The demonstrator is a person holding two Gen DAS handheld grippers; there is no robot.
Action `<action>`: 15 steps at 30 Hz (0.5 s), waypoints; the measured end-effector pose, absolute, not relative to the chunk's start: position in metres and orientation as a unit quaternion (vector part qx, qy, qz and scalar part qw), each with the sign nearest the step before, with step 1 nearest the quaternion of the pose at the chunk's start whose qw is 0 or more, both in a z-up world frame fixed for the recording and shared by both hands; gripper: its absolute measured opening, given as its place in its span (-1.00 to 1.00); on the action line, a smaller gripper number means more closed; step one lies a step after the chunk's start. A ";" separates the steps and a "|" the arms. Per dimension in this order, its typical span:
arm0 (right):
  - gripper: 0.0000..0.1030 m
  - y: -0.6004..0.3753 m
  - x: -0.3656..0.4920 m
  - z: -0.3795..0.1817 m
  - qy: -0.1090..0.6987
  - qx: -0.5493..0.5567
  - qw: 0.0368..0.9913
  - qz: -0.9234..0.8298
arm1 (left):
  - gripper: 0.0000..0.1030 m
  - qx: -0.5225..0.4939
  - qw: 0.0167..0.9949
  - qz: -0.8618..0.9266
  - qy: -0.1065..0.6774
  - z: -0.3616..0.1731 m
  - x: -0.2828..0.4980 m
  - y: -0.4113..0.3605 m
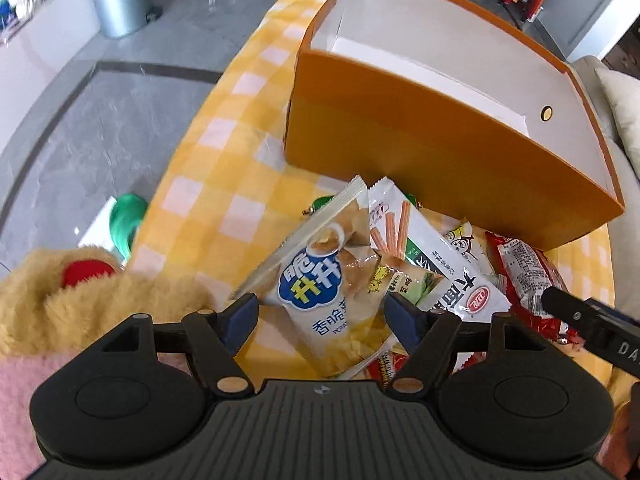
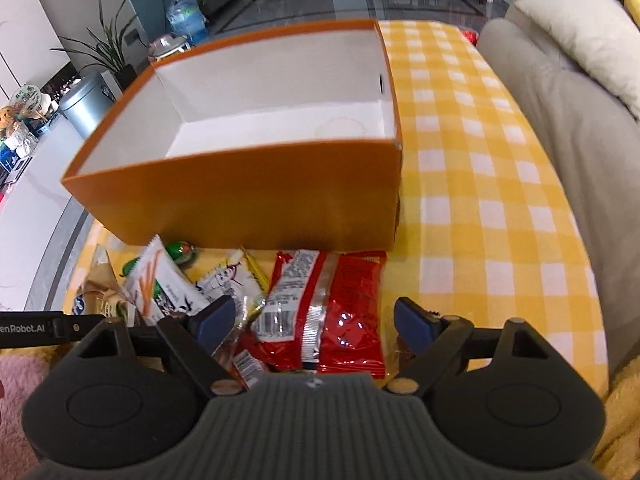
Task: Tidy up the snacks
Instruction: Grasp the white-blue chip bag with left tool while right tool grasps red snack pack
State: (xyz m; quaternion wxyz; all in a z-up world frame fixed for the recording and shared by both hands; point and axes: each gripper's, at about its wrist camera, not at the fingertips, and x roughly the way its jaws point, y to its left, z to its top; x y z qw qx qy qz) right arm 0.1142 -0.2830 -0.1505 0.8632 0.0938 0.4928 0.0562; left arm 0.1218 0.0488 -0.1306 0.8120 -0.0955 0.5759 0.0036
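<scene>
Snacks sit heaped on the checked desk (image 2: 472,184), against the near wall of the empty orange box (image 2: 248,196). Nothing boxed yet; you're at the first pick.

Left hand-held gripper (image 1: 320,312): released, jaws wide either side of the white potato-chip packet (image 1: 316,280), pads not pressing. Judged next: close, lift over the wall.

Right hand-held gripper (image 2: 316,320): released, astride the red packet (image 2: 340,312).

Left view alone shows the chip packet's face; right view alone shows the box floor, bare.
</scene>
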 end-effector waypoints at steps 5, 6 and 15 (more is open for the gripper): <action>0.62 -0.286 0.122 -0.166 0.500 0.110 0.857 0.065 | 0.74 -0.099 0.810 0.001 0.578 -0.139 0.127 0.049; 0.59 -0.286 0.123 -0.168 0.502 0.113 0.855 0.067 | 0.72 -0.101 0.807 0.001 0.582 -0.142 0.126 0.048; 0.37 -0.285 0.125 -0.179 0.513 0.120 0.847 0.070 | 0.08 -0.115 0.810 -0.022 0.574 -0.147 0.128 0.045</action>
